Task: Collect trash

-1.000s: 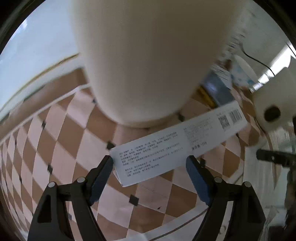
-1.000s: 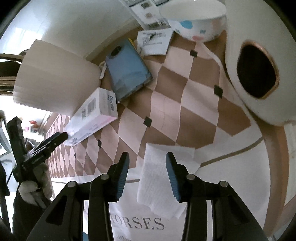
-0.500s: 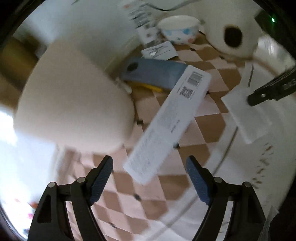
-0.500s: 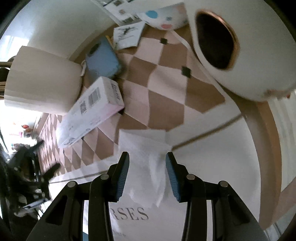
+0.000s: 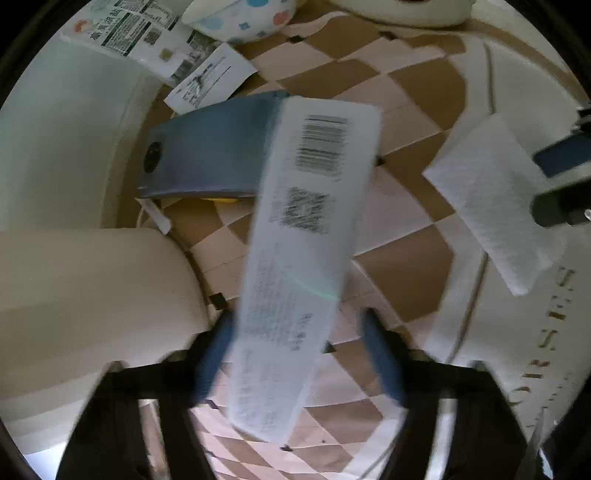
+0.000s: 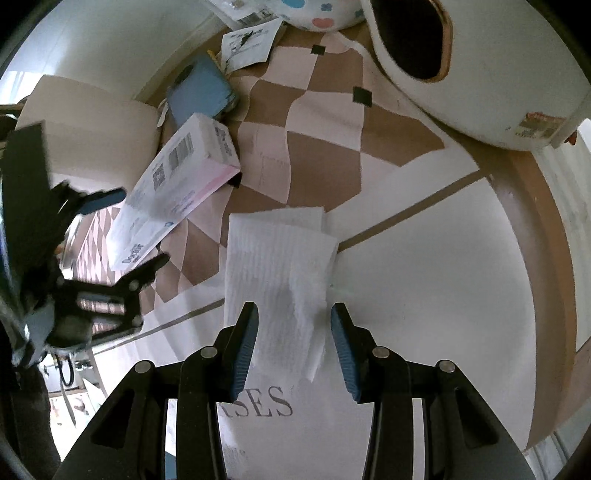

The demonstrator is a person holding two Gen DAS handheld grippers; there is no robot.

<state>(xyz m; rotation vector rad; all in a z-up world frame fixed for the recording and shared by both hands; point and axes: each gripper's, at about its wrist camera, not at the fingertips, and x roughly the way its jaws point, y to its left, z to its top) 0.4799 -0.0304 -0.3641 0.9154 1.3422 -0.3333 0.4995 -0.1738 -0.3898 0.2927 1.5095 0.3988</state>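
A long white carton with a barcode (image 5: 299, 258) lies on the checkered tablecloth; its near end sits between the fingers of my open left gripper (image 5: 299, 350), with a gap on the right side. In the right wrist view the carton (image 6: 177, 184) lies at left with the left gripper (image 6: 110, 236) at its near end. A folded white paper towel (image 6: 277, 269) lies flat on the cloth, its near part between the open fingers of my right gripper (image 6: 291, 343). The towel also shows in the left wrist view (image 5: 495, 210).
A cream cylindrical bin (image 5: 85, 306) stands left of the carton. A blue phone-like case (image 5: 207, 158) lies behind it, with leaflets (image 5: 210, 77) and a dotted bowl (image 5: 243, 18). A large white roll (image 6: 461, 62) lies at back right. The table edge (image 6: 546, 258) curves at right.
My left gripper swung round and closed in, so the carton now lies lengthwise between its fingers. My right gripper moved forward over the paper towel and its fingers stand wider apart.
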